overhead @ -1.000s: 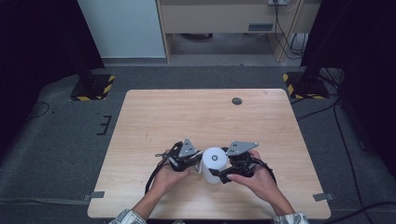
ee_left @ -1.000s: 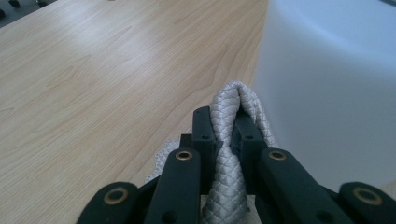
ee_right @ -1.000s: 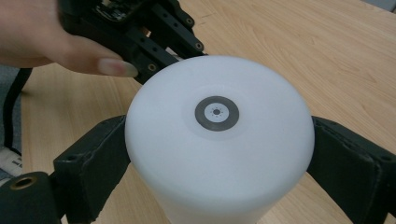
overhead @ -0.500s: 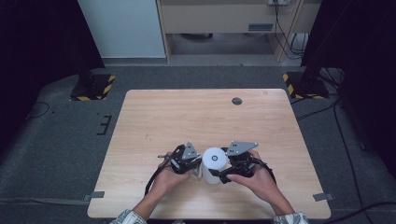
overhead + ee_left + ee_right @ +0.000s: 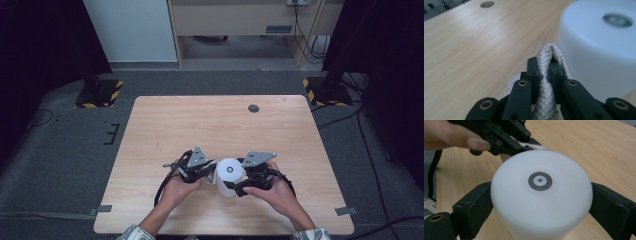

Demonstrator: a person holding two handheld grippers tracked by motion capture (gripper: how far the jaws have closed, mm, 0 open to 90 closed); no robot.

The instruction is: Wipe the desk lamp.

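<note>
Jaws of the right gripper (image 5: 541,202) clamp the white cylinder (image 5: 541,195) from both sides, at nine and three o'clock of its round top in the right gripper view. The left gripper (image 5: 544,70) is pinched shut on a fold of grey woven cloth (image 5: 549,75), just beside the cylinder's wall. Cylinder (image 5: 229,176) stands upright between both grippers, near the six o'clock edge of the wooden table (image 5: 200,125).

White cylinder and grey cloth at the jaws

A smooth white cylinder (image 5: 541,195) with a small grey disc on its top is held upright between the right jaws; a folded, quilted grey cloth (image 5: 549,75) is pinched between the left jaws, just beside its wall.
</note>
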